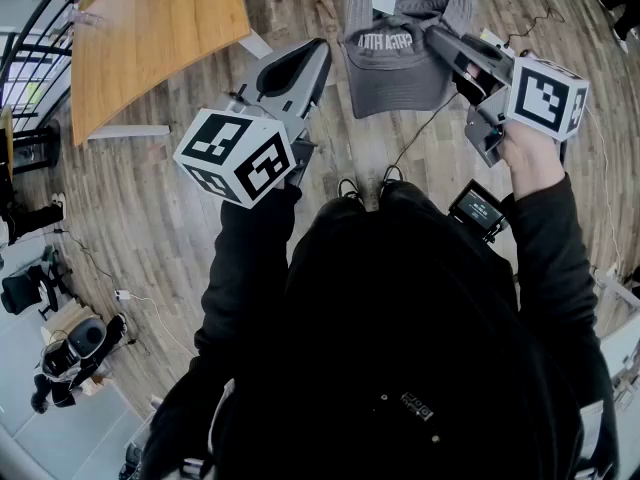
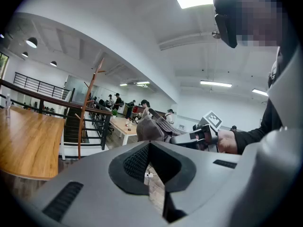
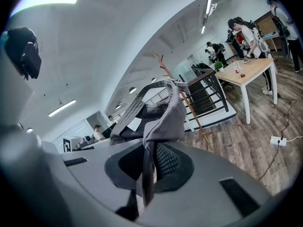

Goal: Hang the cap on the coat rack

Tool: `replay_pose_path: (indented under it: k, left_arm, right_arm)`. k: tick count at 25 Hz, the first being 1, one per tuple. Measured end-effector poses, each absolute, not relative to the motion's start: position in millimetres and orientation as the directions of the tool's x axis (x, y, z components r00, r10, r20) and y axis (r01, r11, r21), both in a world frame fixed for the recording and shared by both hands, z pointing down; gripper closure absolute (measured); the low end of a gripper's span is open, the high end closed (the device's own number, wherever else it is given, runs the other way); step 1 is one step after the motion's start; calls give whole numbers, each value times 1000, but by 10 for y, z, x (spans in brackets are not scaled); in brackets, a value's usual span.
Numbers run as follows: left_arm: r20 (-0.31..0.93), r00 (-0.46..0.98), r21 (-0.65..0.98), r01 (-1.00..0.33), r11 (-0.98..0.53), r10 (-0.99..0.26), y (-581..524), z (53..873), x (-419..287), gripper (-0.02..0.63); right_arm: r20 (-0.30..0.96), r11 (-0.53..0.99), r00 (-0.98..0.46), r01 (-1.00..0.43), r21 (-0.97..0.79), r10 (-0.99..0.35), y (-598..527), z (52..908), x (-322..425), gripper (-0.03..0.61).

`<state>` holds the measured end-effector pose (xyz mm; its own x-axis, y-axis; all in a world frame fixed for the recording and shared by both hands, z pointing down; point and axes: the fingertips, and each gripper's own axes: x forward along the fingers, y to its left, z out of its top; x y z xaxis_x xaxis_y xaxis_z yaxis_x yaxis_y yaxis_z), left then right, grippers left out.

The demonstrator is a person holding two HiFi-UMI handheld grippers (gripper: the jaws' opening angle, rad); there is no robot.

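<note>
The right gripper [image 3: 149,160] is clenched on a fold of the grey fabric baseball cap [image 3: 161,112]. The cloth is pinched between its two ribbed black pads. The cap hangs from this grip in the air, above the wood-plank floor [image 1: 150,208], with its inside turned toward the gripper. The slim brown wooden coat rack [image 3: 182,91] stands well apart behind the cap. The left gripper [image 2: 149,148] is beside the cap, not touching it; its jaws are together, with nothing between them.
</note>
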<state>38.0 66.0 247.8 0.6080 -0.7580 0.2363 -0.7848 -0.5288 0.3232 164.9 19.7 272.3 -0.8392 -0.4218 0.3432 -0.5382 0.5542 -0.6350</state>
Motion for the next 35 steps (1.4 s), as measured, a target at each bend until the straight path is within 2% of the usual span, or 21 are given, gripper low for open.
replay_pose_path:
  k: [22, 35]
  left_arm:
    - [197, 642, 326, -755, -568, -741, 607, 2352, 510, 611]
    - [190, 648, 332, -749, -573, -737, 555, 2336, 558, 611]
  right_arm:
    - [264, 619, -905, -421, -663, -333, 222, 2624, 1592, 545]
    - [255, 609, -909, -410, -679, -329, 214, 2633, 1591, 545]
